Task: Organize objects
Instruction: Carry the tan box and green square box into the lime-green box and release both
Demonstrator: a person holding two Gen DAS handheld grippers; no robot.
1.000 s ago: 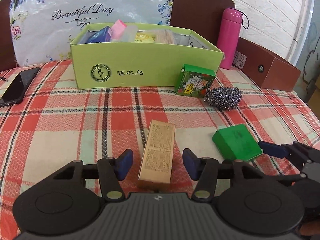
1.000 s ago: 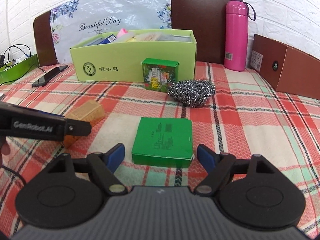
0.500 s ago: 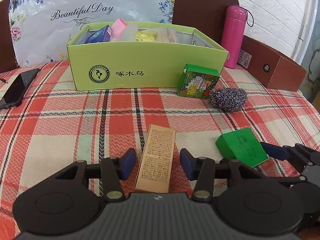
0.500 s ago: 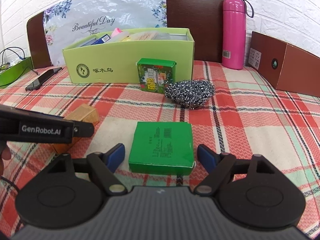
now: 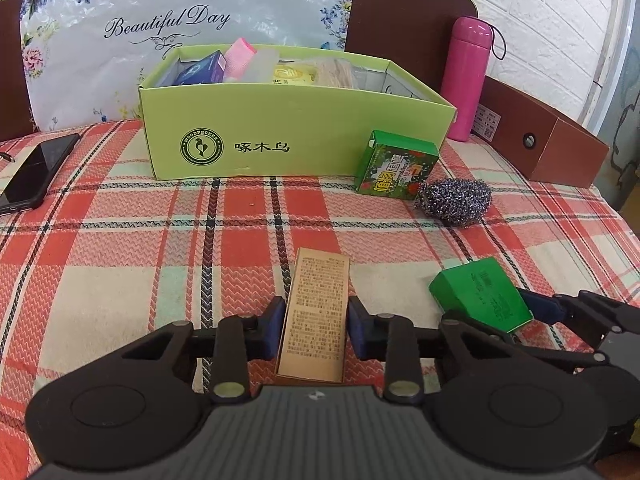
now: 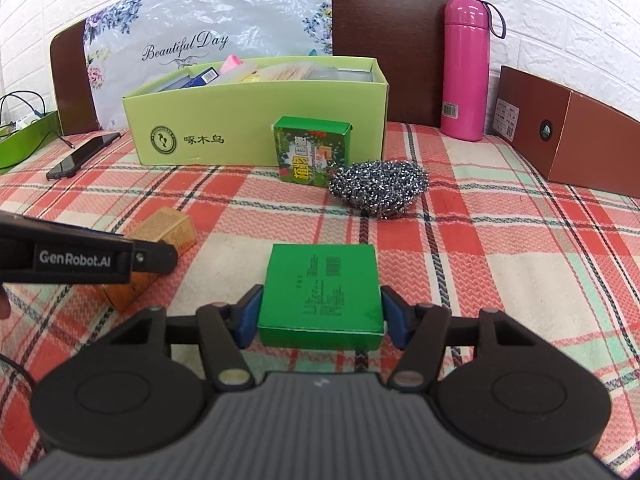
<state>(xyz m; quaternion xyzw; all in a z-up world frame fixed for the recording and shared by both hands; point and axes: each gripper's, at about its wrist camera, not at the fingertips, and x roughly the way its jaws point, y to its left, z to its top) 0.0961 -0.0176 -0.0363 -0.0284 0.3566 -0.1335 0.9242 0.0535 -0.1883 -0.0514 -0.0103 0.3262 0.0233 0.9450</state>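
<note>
A white brick-patterned wall (image 6: 560,8) stands behind a dark brown headboard (image 6: 400,20). A red, white and green plaid cloth (image 5: 120,260) covers the counter under even, bright light.

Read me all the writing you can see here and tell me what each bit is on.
"Beautiful Day": floral plastic bag.
"WOODPECKER" and "啄木鸟": light green box.
"GenRobot.AI": left gripper.
Tan box, flat green box, patterned green box, pink bottle, brown box: print too small to read.
</note>
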